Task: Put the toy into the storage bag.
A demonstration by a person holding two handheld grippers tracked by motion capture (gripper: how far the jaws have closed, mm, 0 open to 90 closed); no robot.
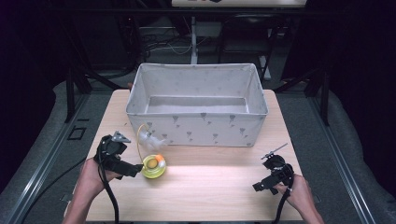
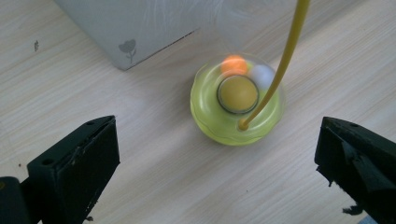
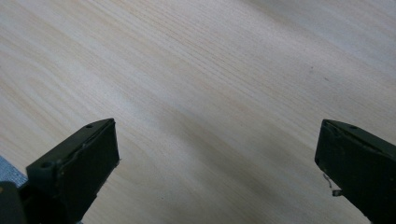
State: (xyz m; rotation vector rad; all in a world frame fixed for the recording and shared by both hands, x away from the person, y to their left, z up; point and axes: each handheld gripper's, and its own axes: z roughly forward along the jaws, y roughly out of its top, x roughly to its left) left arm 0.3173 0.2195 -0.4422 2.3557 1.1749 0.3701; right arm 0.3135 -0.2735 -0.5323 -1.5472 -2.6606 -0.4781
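Note:
A yellow-green round toy [image 1: 154,167] [image 2: 236,105] sits on the wooden table [image 1: 210,186] in front of the fabric bin [image 1: 198,105]. It holds an orange ball [image 2: 233,65], a white ball [image 2: 262,74] and a yellow centre. A yellow wand [image 2: 280,65] rises from it to a white feather tuft [image 1: 150,139]. My left gripper [image 1: 137,169] [image 2: 217,172] is open just left of the toy, with nothing between its jaws. Over bare table at the right, my right gripper [image 1: 259,185] [image 3: 217,172] stands open.
The white fabric bin with grey prints stands at the table's back half, and its corner [image 2: 126,42] is close to the toy. Dark floor, metal frames and cables surround the table. Bare tabletop [image 3: 210,84] lies between the two grippers.

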